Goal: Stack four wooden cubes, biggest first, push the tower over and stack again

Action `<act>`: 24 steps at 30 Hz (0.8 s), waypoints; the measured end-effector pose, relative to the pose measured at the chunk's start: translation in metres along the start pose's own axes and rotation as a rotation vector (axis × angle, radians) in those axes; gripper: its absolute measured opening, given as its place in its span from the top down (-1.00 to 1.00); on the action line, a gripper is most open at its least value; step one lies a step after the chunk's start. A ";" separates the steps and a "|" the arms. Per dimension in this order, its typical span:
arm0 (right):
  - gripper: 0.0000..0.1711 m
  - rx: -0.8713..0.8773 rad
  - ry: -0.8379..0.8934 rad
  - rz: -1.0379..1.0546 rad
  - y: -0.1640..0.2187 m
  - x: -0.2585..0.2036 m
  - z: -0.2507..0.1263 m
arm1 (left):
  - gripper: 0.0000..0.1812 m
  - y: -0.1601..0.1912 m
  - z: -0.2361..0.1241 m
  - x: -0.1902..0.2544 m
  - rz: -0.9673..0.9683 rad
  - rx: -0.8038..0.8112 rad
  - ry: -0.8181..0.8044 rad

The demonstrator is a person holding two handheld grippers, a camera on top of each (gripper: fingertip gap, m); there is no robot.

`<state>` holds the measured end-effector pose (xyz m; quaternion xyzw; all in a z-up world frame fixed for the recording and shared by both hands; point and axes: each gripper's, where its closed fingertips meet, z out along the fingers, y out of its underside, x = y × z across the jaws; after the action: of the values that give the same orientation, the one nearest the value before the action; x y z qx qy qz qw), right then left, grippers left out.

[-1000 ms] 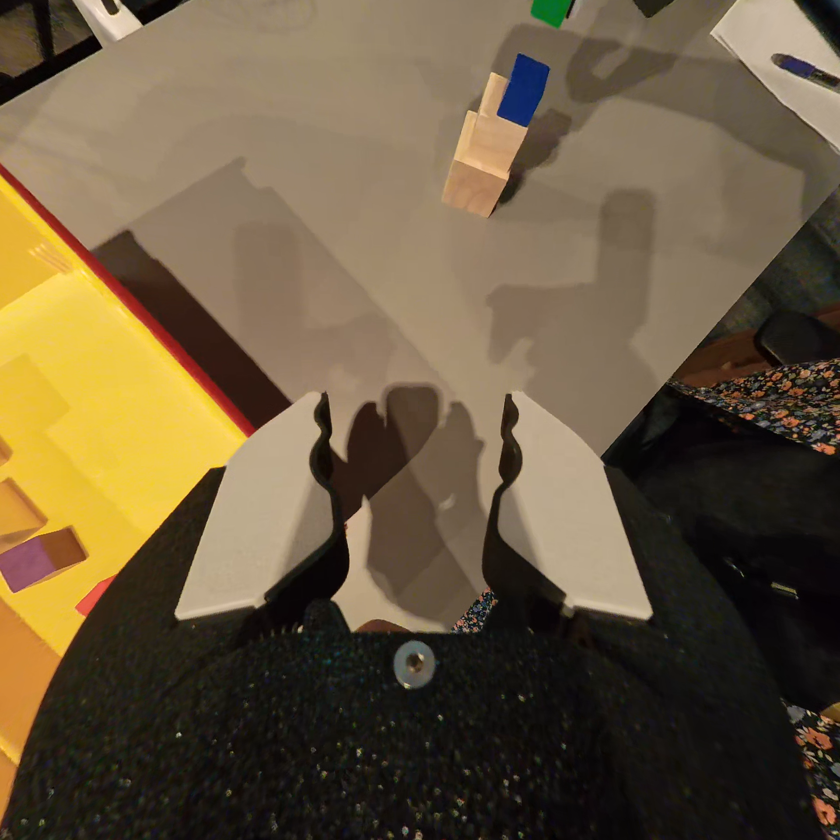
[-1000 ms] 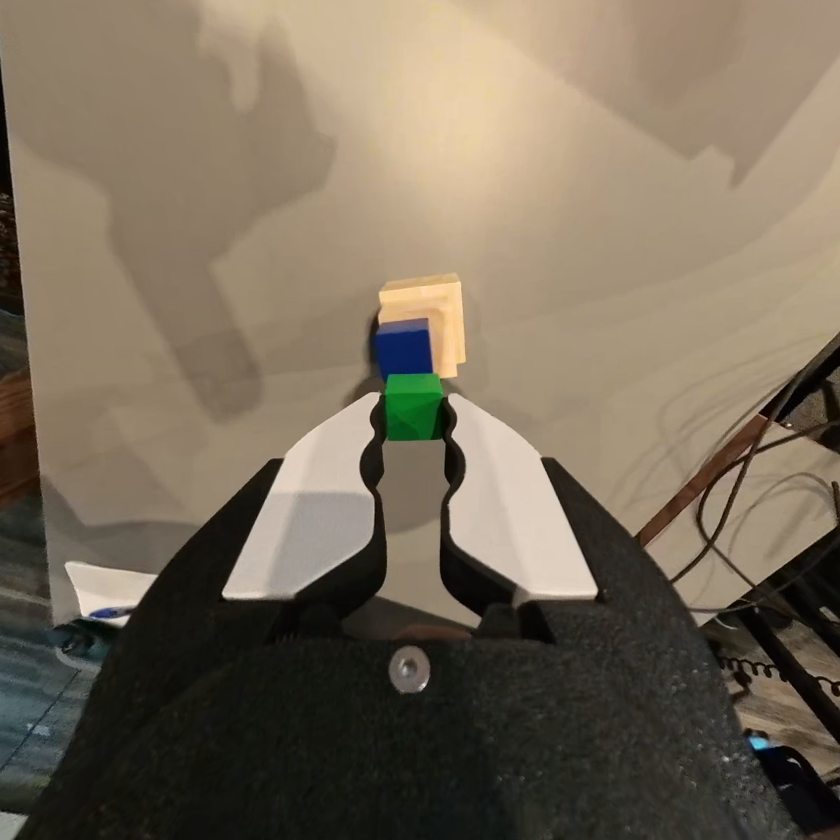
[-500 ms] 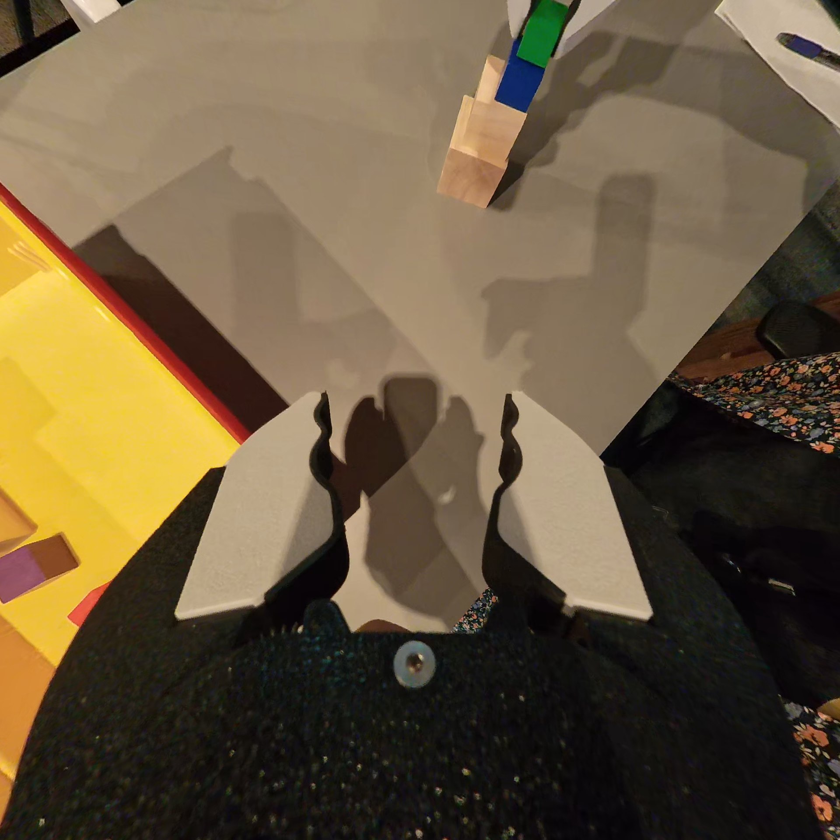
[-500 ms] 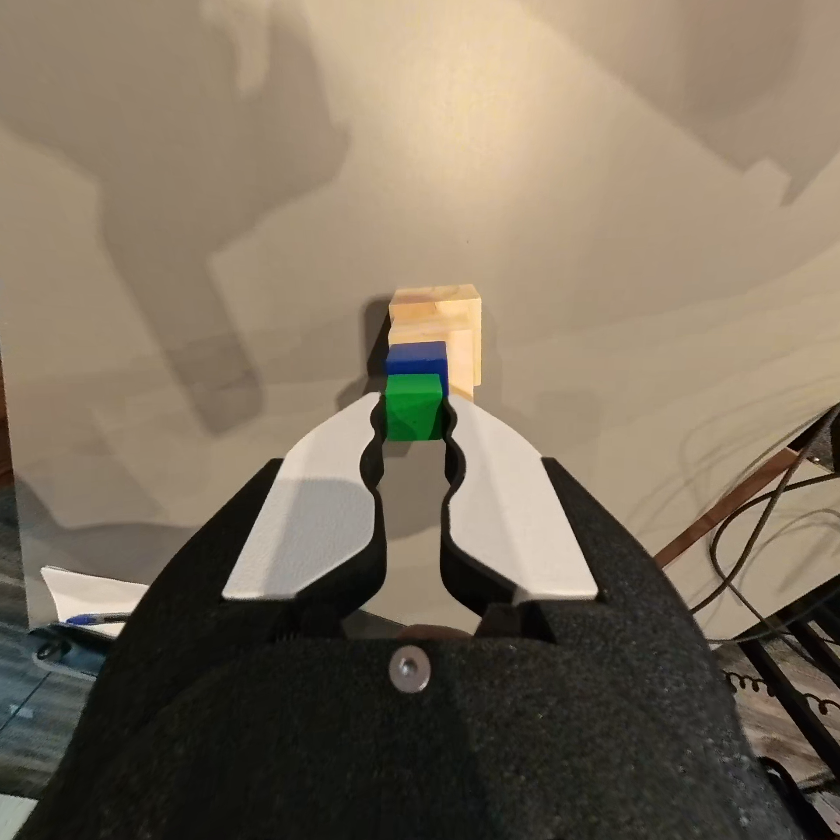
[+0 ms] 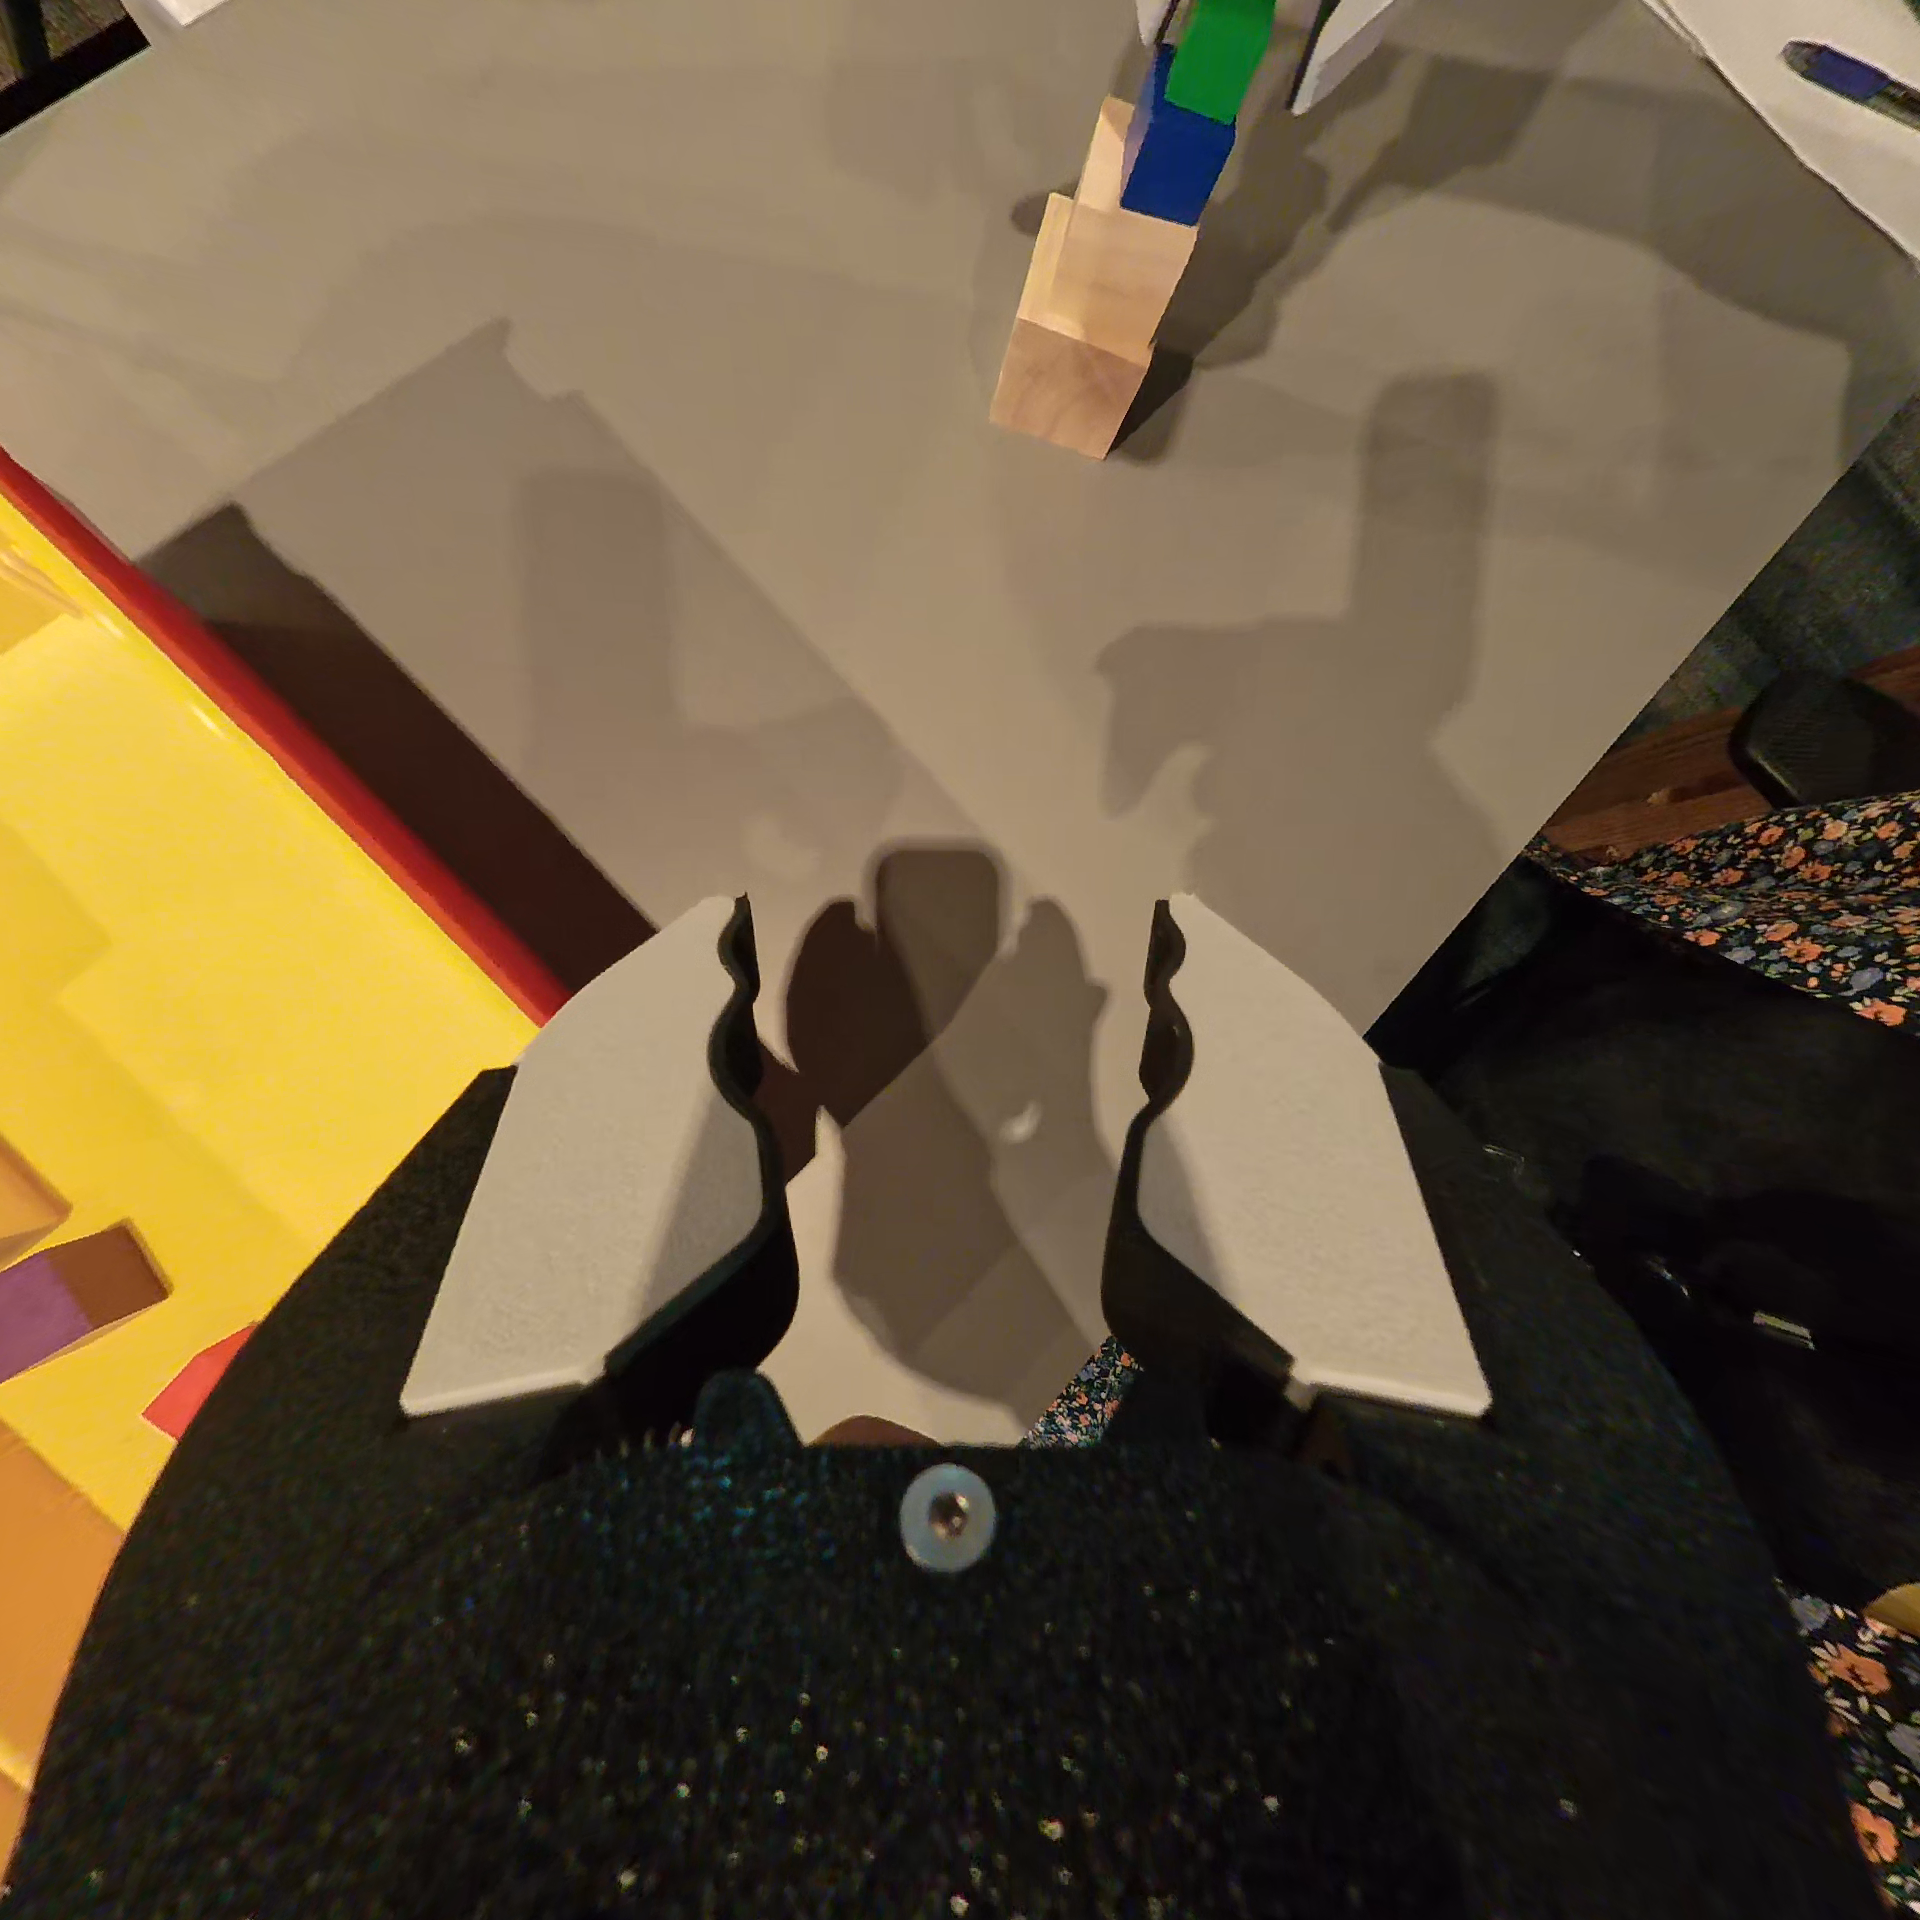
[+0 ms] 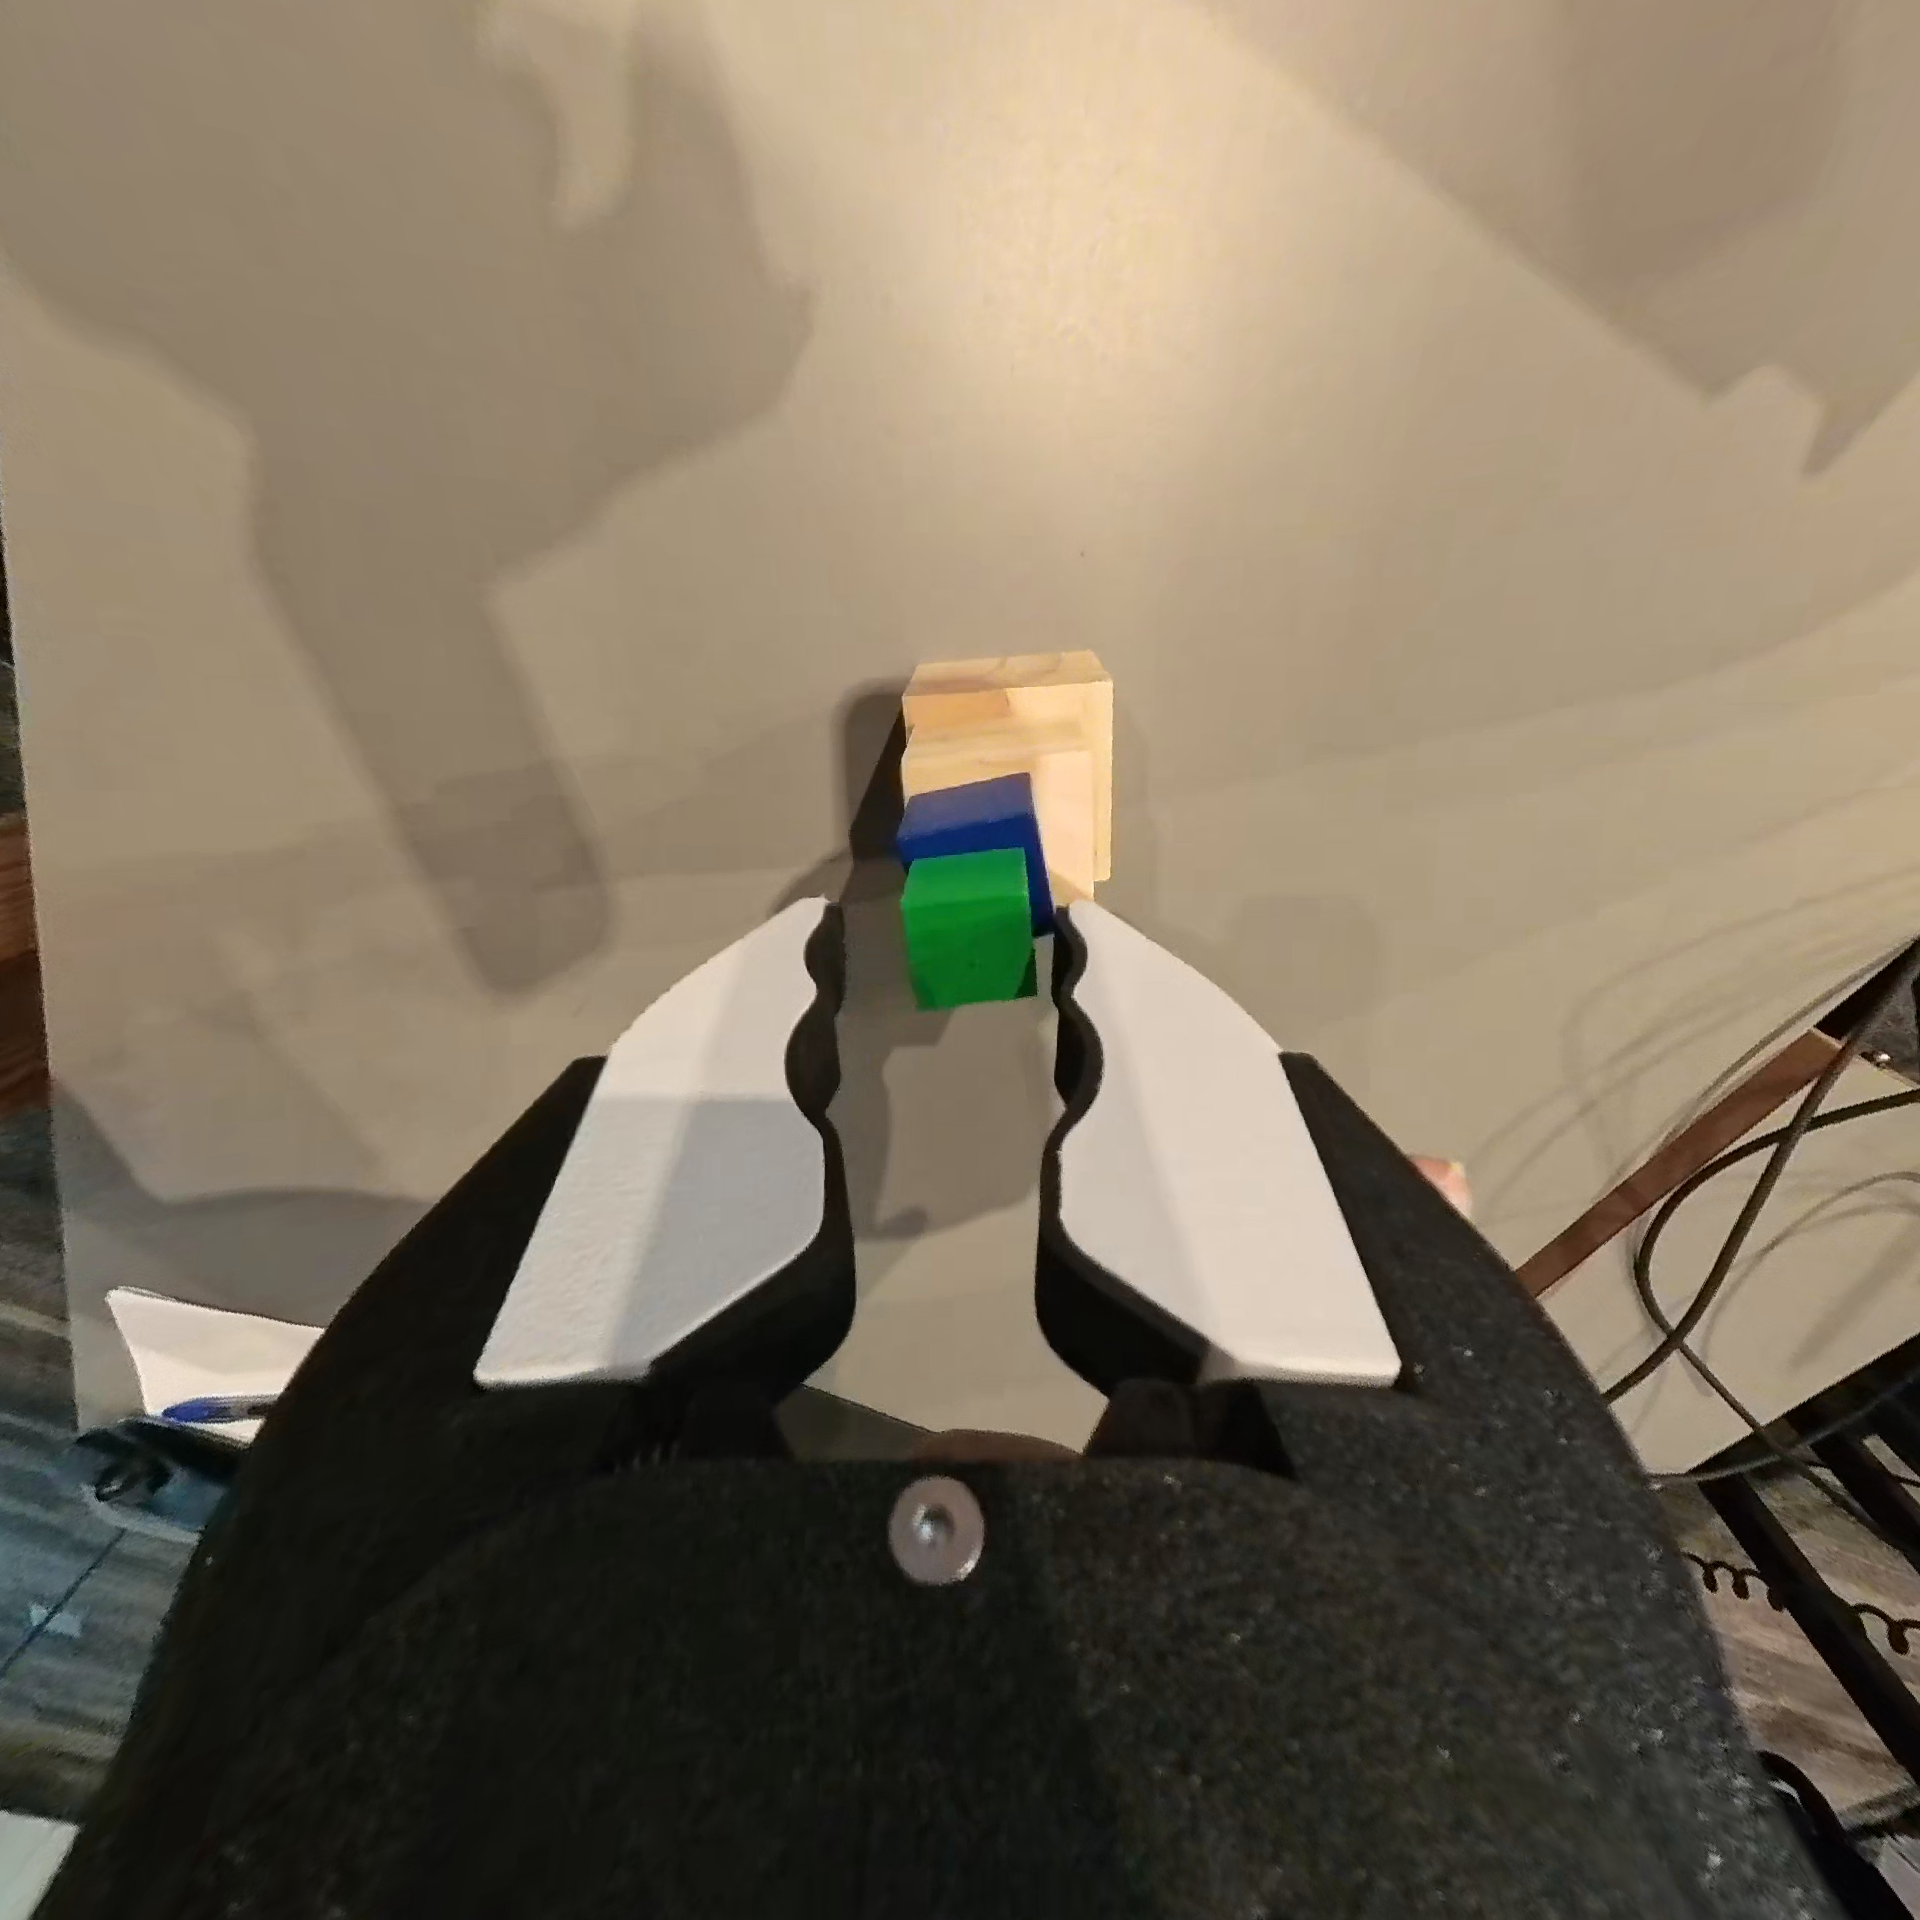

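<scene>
A stack stands on the grey board (image 5: pixel 727 416): pale wooden blocks (image 5: pixel 1091 301) at the bottom, then a blue block (image 5: pixel 1179 156), then a green block (image 5: pixel 1216 52) on top. In the right wrist view the wooden blocks (image 6: pixel 1039 707), blue block (image 6: pixel 966 821) and green block (image 6: pixel 961 935) line up. My right gripper (image 6: pixel 945 920) is open around the green block, with a clear gap on its left side. My left gripper (image 5: pixel 951 925) is open and empty over the board's near corner, far from the stack.
A yellow tray with a red rim (image 5: pixel 260 707) lies to the left and holds a purple block (image 5: pixel 42 1320). White paper with a pen (image 5: pixel 1849 73) lies past the stack. Cables (image 6: pixel 1714 1195) hang right of the board. Floral fabric (image 5: pixel 1766 873) is at the right. My hands' fingertips stand some 25 cm from each other.
My right gripper brought the green block down onto the blue block and its jaws have spread apart, letting it go. My left gripper has stayed open and nearly still.
</scene>
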<state>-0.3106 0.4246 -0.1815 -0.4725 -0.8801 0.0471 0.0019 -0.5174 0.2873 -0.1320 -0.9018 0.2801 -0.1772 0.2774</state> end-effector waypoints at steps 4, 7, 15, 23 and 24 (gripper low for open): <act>0.53 0.005 0.025 0.002 0.000 0.002 -0.004 | 0.22 0.001 0.002 0.000 0.000 -0.009 0.002; 0.53 0.016 0.041 0.004 -0.001 0.002 -0.011 | 0.22 0.001 0.002 0.001 0.003 -0.011 0.002; 0.56 0.017 0.093 0.044 0.009 -0.009 -0.025 | 0.21 0.001 0.006 0.003 0.012 -0.023 0.007; 1.00 0.053 0.089 0.058 0.015 -0.041 -0.021 | 0.21 0.000 0.007 0.007 0.021 -0.027 0.008; 1.00 0.056 0.079 0.055 0.014 -0.047 -0.018 | 0.21 0.000 0.008 0.008 0.022 -0.028 0.008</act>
<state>-0.2723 0.3950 -0.1632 -0.4976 -0.8644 0.0530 0.0486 -0.5078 0.2855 -0.1370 -0.9017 0.2937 -0.1739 0.2656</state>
